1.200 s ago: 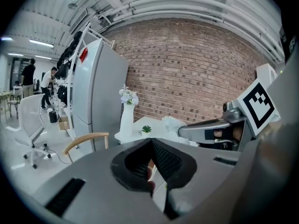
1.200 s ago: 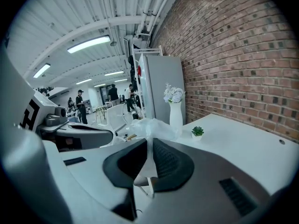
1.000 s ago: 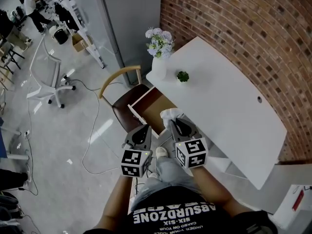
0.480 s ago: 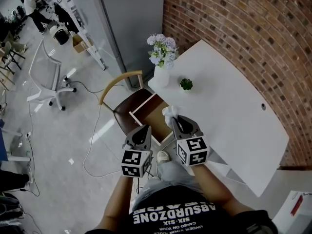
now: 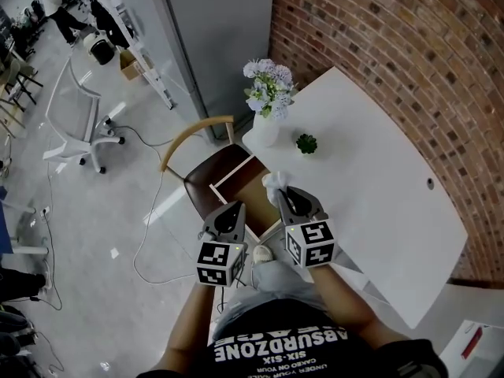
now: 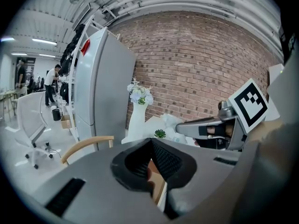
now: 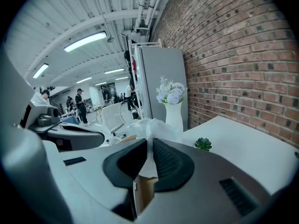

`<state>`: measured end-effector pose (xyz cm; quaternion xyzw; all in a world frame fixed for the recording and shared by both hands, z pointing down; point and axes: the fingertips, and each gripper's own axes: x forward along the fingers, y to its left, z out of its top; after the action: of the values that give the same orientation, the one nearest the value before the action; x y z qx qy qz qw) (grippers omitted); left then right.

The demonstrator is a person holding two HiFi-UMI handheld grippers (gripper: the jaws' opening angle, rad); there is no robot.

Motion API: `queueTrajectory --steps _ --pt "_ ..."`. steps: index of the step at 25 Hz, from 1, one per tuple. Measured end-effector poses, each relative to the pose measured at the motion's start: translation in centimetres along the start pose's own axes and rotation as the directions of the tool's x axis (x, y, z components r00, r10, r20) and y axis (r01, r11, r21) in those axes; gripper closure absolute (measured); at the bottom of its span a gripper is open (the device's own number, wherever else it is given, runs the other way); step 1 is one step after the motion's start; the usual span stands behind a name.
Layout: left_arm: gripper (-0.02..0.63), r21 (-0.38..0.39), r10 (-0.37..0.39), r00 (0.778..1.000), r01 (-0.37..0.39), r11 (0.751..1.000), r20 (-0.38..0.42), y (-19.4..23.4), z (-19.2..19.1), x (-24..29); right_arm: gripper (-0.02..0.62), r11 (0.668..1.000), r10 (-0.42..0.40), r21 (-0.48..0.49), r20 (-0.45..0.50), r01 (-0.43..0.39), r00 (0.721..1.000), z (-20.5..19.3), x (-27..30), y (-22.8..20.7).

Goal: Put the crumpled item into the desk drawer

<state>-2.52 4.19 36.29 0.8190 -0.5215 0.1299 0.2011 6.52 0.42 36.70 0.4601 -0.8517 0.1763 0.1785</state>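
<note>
My right gripper (image 5: 280,192) is shut on a crumpled white item (image 5: 273,181), a thin translucent wad that sticks out past the fingertips (image 7: 152,126). It hangs over the open desk drawer (image 5: 230,172), whose brown inside shows below both grippers' jaws. The white desk (image 5: 378,187) runs along the brick wall. To the left, my left gripper (image 5: 233,209) hovers beside the drawer's near corner; its jaws (image 6: 150,144) meet with nothing between them. In the left gripper view, the right gripper (image 6: 184,129) reaches in from the right with the wad (image 6: 172,123).
A white vase of flowers (image 5: 268,105) and a small green plant (image 5: 306,142) stand on the desk's far end. A wooden chair (image 5: 206,152) sits by the drawer. Cables trail over the floor (image 5: 150,211). An office chair (image 5: 79,124) stands further left.
Both grippers have kept their places with the wad still gripped. The head view has drifted, so the desk and drawer sit slightly higher and further right.
</note>
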Motion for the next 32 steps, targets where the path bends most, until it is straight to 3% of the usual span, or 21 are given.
queueTrajectory --steps 20,32 --pt "0.609 -0.048 0.086 0.996 -0.088 0.995 -0.030 2.1 -1.3 3.1 0.561 0.997 0.071 -0.022 -0.086 -0.074 0.994 -2.6 4.7 -1.9" --pt "0.609 -0.021 0.018 0.997 -0.020 1.000 -0.080 2.5 -0.7 4.4 0.561 1.000 0.021 0.013 -0.136 -0.019 0.990 -4.2 5.9 -2.5"
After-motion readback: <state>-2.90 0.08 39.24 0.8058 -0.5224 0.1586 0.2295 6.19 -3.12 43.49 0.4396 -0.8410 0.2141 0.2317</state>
